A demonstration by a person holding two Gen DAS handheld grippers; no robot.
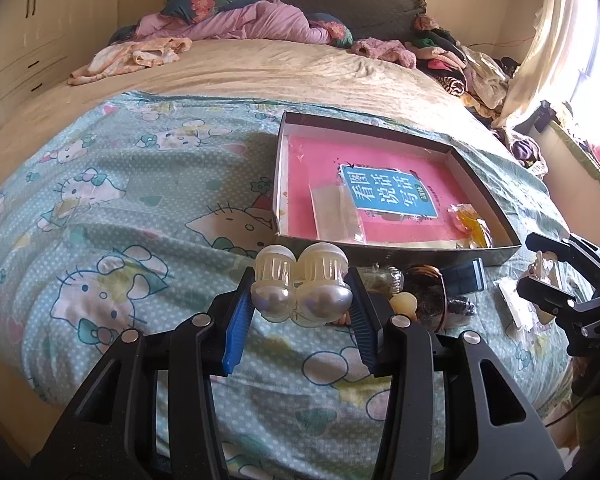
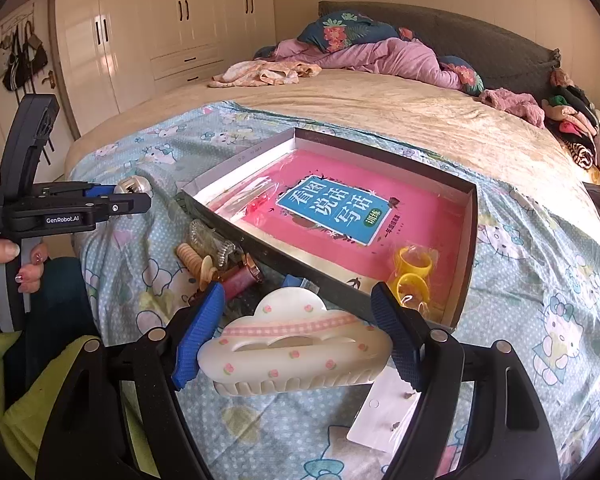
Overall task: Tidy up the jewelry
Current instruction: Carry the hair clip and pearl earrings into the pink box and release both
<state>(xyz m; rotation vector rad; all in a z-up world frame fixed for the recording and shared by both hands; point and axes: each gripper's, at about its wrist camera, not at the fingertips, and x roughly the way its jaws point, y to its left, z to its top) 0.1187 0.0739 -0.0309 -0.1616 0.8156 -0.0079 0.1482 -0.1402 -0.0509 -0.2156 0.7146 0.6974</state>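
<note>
Left claw [image 1: 302, 300]: closed on a pearly double hair clip [image 1: 300, 284], lifted above the bedspread [image 1: 100, 216]. Right claw [image 2: 300, 336]: closed on a cloud-shaped hair clip [image 2: 300, 344]. Ahead of both: open box [image 2: 332, 280] holding yellow rings [image 2: 414, 276]. Between claws and box: small bottles [image 2: 236, 276].

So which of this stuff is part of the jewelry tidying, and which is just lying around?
Part of the job:
pearl clip in left gripper
cloud clip in right gripper
box
yellow rings

Lying about:
clothes pile
pink quilt
</note>
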